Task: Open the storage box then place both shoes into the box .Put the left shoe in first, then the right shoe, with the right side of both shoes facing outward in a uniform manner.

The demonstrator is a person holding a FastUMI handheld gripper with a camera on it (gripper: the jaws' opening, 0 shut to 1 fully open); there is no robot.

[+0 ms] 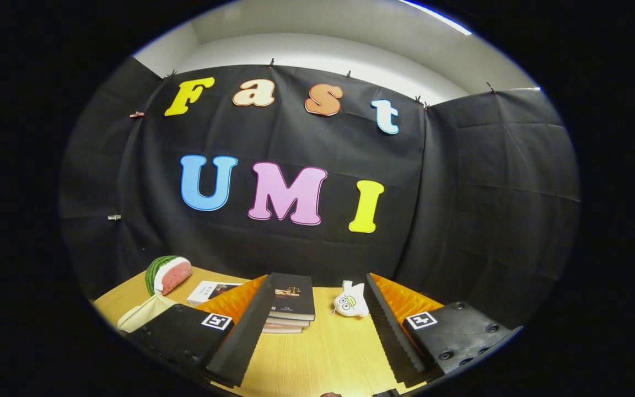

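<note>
Wooden table point(323, 353) — tongs point(317, 325) spread, nothing between; books point(291, 303) beyond.

A: Pretty even overhead light, comes off that ceiling strip point(433, 16) up top.

B: Yeah, wooden table point(317, 353) looks bright, barely any shadows. Fisheye bends everything near the rim though, and it's softer out there.

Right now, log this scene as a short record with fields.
gripper: gripper open, fingers spread, nothing between them
surface: wooden table
beyond fingers: stack of books, dark cover on top
beside the stack: small white plush toy
far left: watermelon slice toy, a white book near it
near left: cream cloth item
</note>
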